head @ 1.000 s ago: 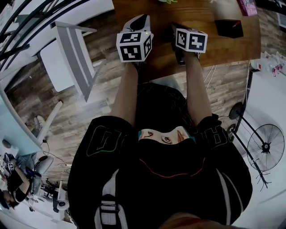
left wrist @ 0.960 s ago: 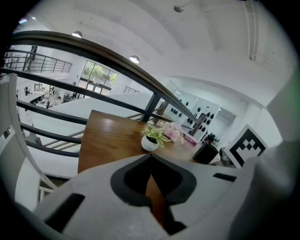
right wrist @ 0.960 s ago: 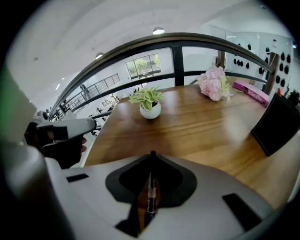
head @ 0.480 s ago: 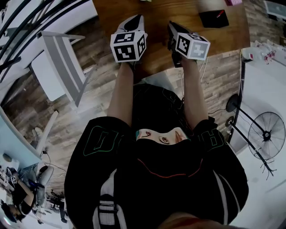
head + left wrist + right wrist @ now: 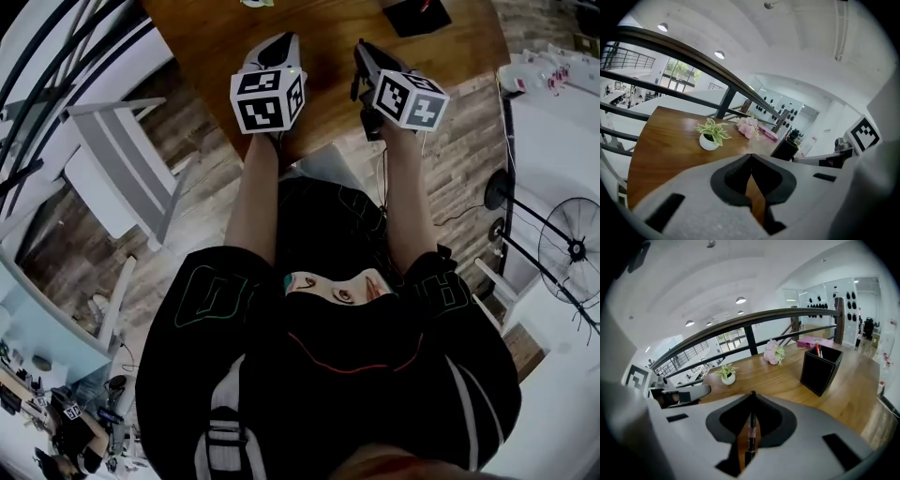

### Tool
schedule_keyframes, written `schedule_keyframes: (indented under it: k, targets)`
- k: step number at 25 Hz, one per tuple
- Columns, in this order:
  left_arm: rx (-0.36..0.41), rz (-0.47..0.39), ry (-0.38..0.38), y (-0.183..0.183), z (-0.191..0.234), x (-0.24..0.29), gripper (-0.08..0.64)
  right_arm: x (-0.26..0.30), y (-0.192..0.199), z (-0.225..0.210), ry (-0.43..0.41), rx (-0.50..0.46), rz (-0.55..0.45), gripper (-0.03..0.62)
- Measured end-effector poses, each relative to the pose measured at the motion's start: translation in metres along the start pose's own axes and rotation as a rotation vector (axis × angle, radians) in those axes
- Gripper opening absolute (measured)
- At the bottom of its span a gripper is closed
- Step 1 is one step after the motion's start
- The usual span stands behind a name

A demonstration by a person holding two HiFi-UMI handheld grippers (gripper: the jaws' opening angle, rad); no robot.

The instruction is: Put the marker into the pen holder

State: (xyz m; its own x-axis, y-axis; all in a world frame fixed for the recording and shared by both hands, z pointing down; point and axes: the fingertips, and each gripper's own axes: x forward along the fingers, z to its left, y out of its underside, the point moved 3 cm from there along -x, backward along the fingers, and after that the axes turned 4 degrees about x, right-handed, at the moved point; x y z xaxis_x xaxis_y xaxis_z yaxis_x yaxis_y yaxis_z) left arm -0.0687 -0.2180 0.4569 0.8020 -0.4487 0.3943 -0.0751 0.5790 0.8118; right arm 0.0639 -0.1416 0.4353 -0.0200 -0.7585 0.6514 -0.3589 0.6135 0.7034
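right gripper (image 5: 752, 401): my jaws pinch the marker (image 5: 750, 437) lengthwise, tip forward, ready to drop in.
left gripper (image 5: 751, 161): jaws closed, empty; i judge it idle.
pen holder (image 5: 819, 370): upright on the surface (image 5: 778, 376), well ahead of the marker.

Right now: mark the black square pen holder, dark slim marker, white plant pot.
Pen holder (image 5: 812, 372): right gripper view, side wall.
Marker (image 5: 751, 430): right gripper view, mid barrel.
Plant pot (image 5: 708, 142): left gripper view, pot side.

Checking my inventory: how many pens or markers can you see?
2: one marker clamped in the right hand-held gripper, one red pen standing in the black pen holder. More may be hidden inside.
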Motion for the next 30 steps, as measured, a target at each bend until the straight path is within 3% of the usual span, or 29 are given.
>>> schedule_keyframes:
  k: [9,30]
  targets:
    - [0.062,0.004,0.038,-0.01,-0.039,0.02,0.009,-0.026,-0.022,-0.039,0.013,0.052,-0.103,0.043]
    - [0.146,-0.059,-0.092,-0.048,-0.13,0.098,0.009,-0.049,-0.122,-0.141,-0.211,0.004,-0.257,0.043]
